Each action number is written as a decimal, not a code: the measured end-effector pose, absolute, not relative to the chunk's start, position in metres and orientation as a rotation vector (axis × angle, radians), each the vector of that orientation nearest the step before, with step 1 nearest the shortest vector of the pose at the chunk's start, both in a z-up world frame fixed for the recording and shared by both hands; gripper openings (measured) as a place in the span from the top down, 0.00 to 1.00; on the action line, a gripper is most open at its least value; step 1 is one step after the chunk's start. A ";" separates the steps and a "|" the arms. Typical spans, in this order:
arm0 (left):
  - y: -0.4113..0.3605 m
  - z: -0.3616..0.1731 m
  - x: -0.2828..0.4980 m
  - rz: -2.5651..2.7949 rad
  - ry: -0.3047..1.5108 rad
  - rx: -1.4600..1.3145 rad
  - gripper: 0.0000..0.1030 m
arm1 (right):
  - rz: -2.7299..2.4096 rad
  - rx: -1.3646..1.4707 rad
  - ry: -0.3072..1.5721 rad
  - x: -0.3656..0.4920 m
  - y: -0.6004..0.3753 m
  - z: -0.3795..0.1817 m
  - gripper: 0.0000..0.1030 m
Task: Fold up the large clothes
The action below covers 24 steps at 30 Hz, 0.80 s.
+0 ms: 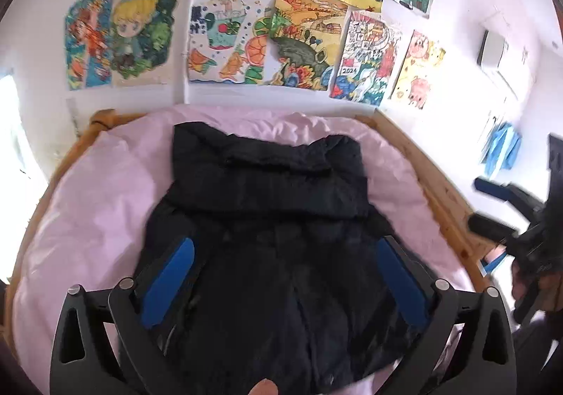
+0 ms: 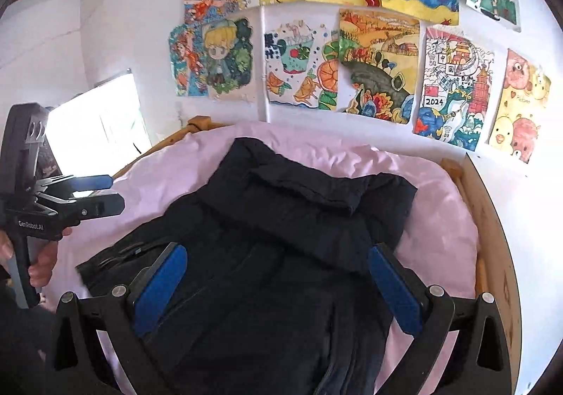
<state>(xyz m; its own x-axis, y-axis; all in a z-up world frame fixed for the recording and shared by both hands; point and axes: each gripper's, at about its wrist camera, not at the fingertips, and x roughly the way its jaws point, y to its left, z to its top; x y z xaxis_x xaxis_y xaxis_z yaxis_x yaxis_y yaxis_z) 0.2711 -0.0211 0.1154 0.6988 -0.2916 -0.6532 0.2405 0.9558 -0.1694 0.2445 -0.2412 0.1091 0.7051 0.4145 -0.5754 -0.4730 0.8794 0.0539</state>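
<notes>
My left gripper (image 1: pixel 281 268), a black frame with blue-padded fingers (image 1: pixel 169 280), has its jaws spread wide with nothing between them; it hangs above the garment without touching it. My right gripper (image 2: pixel 278 282), of the same build, likewise has its fingers (image 2: pixel 160 286) well apart and empty, clear of the cloth below. The task item, a large dark navy padded jacket (image 1: pixel 271 219), lies on a pale pink bedsheet (image 1: pixel 98 191) covering a bed with a light wooden frame (image 1: pixel 447 198). The far part of the jacket is folded back over itself, forming a thick doubled band across its width; the near part lies flatter, with a seam or front closure running toward me. From the right wrist view the jacket (image 2: pixel 281 236) sits nearer the right side of the bed, with more pink sheet (image 2: pixel 169 180) showing to its left. In that same view my left gripper (image 2: pixel 95 194) appears at the left edge, held by my left hand (image 2: pixel 42 257) on its black handle, over the sheet and beside the jacket. From the left wrist view my right gripper (image 1: pixel 492 208) shows at the right edge, blurred, beyond the bed frame. On the white wall (image 1: pixel 38 36) behind the bed hang many colourful children's drawings (image 1: pixel 228 43). A bright window (image 2: pixel 95 113) stands at the left.
</notes>
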 end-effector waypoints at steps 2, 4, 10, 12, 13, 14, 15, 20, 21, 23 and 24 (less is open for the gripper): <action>-0.023 0.113 0.251 -0.277 0.738 -0.043 0.02 | 0.502 -0.107 0.599 0.226 -0.240 0.111 0.00; -0.024 0.108 0.234 -0.257 0.738 -0.012 0.02 | 0.507 -0.121 0.583 0.205 -0.239 0.109 0.00; -0.025 0.075 0.198 -0.249 0.748 0.107 0.02 | 0.548 -0.199 0.608 0.162 -0.230 0.083 0.00; -0.024 0.055 0.190 -0.293 0.768 0.137 0.02 | 0.550 -0.245 0.618 0.153 -0.227 0.067 0.00; -0.021 0.044 0.186 -0.312 0.777 0.139 0.02 | 0.552 -0.260 0.624 0.149 -0.226 0.060 0.00; -0.019 0.034 0.185 -0.320 0.790 0.140 0.02 | 0.553 -0.278 0.635 0.146 -0.226 0.049 0.00; -0.019 0.023 0.186 -0.305 0.829 0.152 0.02 | 0.550 -0.297 0.652 0.144 -0.225 0.038 0.00; -0.027 0.002 0.182 -0.280 0.839 0.291 0.02 | 0.554 -0.386 0.752 0.150 -0.215 -0.012 0.00; -0.031 -0.001 0.182 -0.273 0.839 0.322 0.02 | 0.557 -0.406 0.767 0.150 -0.212 -0.020 0.00; -0.039 -0.007 0.182 -0.291 0.844 0.362 0.02 | 0.565 -0.455 0.798 0.152 -0.207 -0.039 0.00; -0.043 -0.011 0.182 -0.311 0.850 0.369 0.02 | 0.564 -0.473 0.812 0.151 -0.205 -0.047 0.00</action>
